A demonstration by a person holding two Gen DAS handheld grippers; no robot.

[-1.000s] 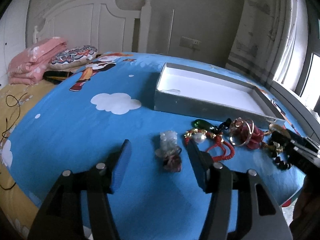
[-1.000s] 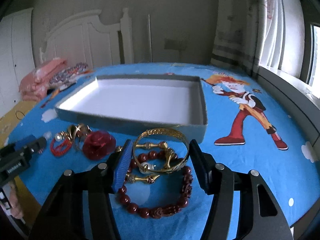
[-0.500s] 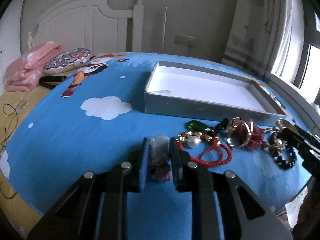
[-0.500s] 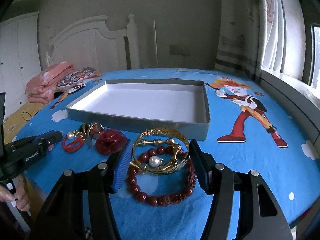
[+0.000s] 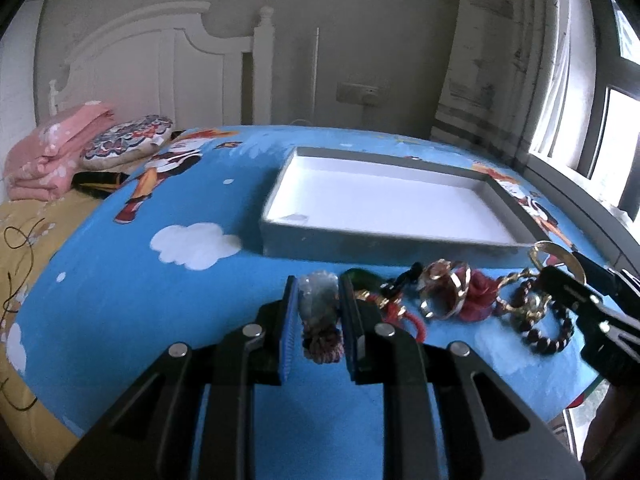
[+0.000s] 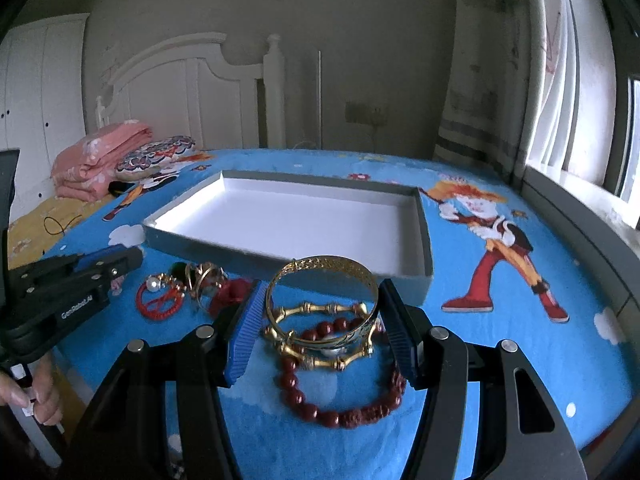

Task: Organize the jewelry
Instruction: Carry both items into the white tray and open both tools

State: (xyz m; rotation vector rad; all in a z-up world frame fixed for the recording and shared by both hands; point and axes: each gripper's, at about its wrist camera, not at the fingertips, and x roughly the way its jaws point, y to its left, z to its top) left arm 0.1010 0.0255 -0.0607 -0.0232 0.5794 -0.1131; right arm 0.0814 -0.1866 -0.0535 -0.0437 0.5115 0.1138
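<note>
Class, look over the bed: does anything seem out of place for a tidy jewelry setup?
Yes. The tray holds no jewelry, while the bangles, bead bracelet and red cord lie in a loose cluster on the sheet in front of it. Nothing looks broken.

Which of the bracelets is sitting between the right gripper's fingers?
The wide gold bangle. It stands tilted up between the open fingers of the right gripper, resting on the thinner gold bamboo-style bangle; the red bead bracelet lies flat nearer the camera.

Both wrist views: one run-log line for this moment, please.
left gripper: shut on pale stone charm | right gripper: open around gold bangle | tray: empty
</note>
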